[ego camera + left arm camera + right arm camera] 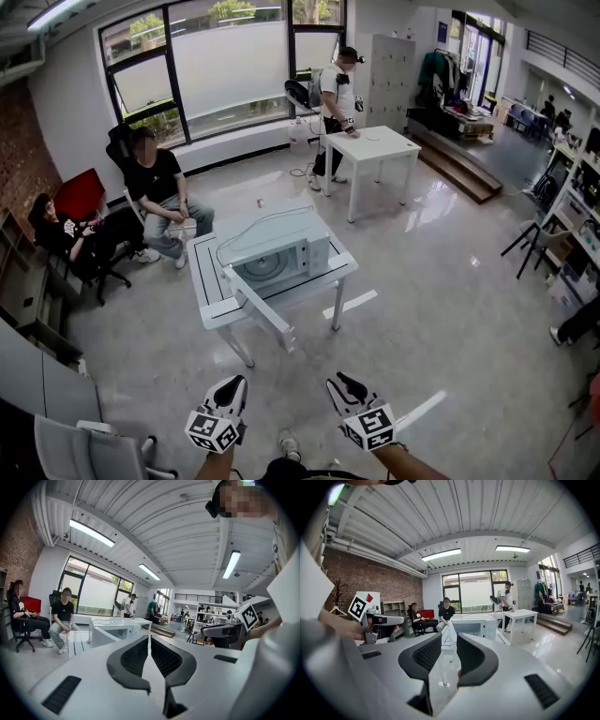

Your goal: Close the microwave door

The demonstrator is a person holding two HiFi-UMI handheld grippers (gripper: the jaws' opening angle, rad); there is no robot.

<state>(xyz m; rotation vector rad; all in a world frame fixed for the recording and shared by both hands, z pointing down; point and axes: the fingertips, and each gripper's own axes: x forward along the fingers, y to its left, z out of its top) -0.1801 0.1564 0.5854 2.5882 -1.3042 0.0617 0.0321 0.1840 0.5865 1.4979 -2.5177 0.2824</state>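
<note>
Currently both grippers are low at the near edge of the head view, well apart from the microwave. It sits on a small white table mid-room. Its door is open, sticking out past the table's front edge toward the person.

Clearance:
- open floor between the grippers and the table, and on the table's right side
- a seated person is just behind the table's left corner, and another seated person is further left by the wall
- a second white table is well behind, with a standing person beside it
- grey chair at the near left, close to the left gripper

Tools:
- left gripper: jaws drawn together, only a hairline slit between the pads, nothing in them, touching nothing
- right gripper: jaws a little apart, narrow clear gap, nothing gripped, touching nothing

Both gripper views point across the room at the microwave, far off and centred past the jaw tips.
</note>
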